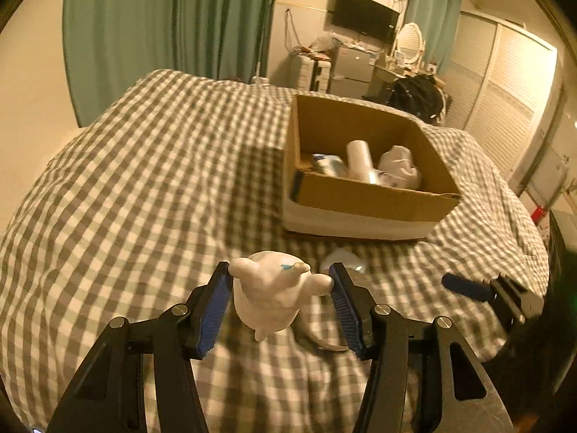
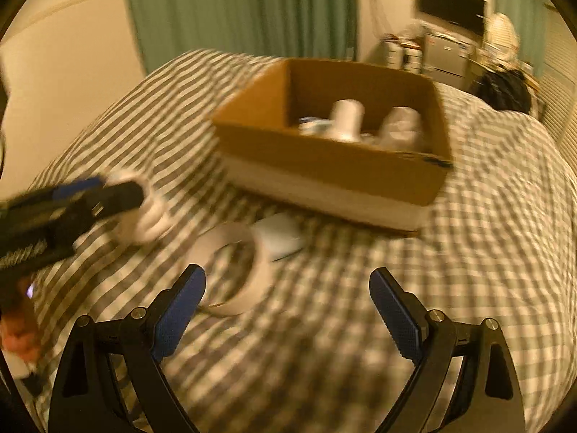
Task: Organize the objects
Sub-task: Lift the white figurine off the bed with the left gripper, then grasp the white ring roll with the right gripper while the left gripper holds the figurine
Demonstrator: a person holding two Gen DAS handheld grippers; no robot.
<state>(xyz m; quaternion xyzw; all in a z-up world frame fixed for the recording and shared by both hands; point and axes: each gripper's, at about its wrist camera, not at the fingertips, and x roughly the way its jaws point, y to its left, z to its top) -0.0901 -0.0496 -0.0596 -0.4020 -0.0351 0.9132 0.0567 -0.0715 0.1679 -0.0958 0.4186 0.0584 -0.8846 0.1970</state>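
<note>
My left gripper [image 1: 279,279] is shut on a white toy figure [image 1: 268,288] and holds it above the checked bed cover; it also shows blurred in the right wrist view [image 2: 119,195], still gripping the figure [image 2: 149,213]. My right gripper [image 2: 288,296] is open and empty, just right of a roll of tape [image 2: 234,270] lying on the bed. A small white object [image 2: 279,240] lies beyond the tape. An open cardboard box [image 1: 364,198] stands further back, with a white cylinder [image 1: 359,158], a crumpled white item [image 1: 400,166] and a bluish packet [image 1: 326,162] inside.
The bed has a grey and white checked cover [image 1: 144,180]. Green curtains [image 1: 169,18] hang behind it. A TV [image 1: 364,14], small drawers and a black bag [image 1: 418,95] stand beyond the far end. The right gripper's finger [image 1: 465,287] shows at right.
</note>
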